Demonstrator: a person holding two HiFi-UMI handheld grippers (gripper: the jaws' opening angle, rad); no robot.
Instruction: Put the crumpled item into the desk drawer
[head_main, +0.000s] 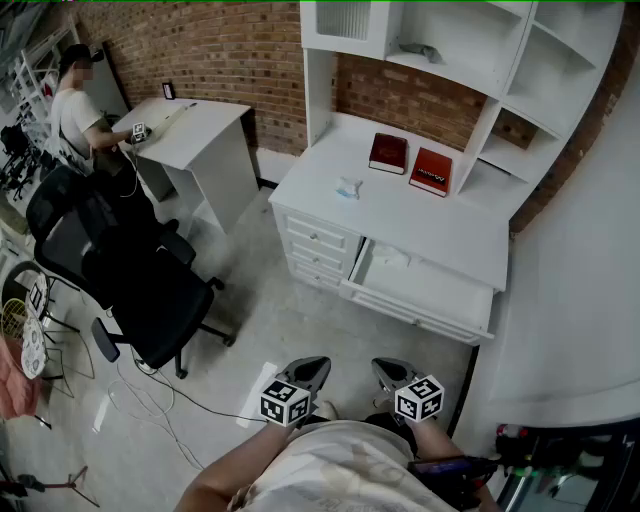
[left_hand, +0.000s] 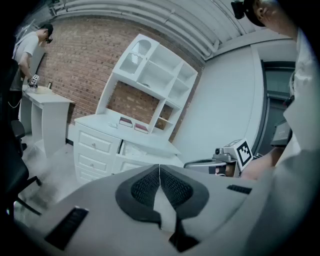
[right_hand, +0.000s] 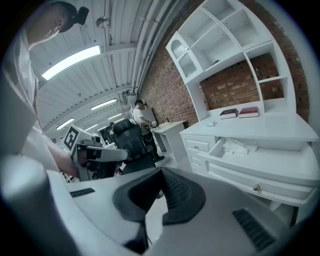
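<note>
Both grippers hang well short of the open drawer (head_main: 420, 300), the left gripper (head_main: 308, 372) and right gripper (head_main: 392, 372) each with jaws closed on nothing. I'd call this the approach. The crumpled item (head_main: 348, 188) lies on the surface (head_main: 440, 235) behind the drawer's left end (something white (head_main: 390, 257) already sits inside). It's too small to read a long axis. Next: step in, open the jaws, pinch from above.
</note>
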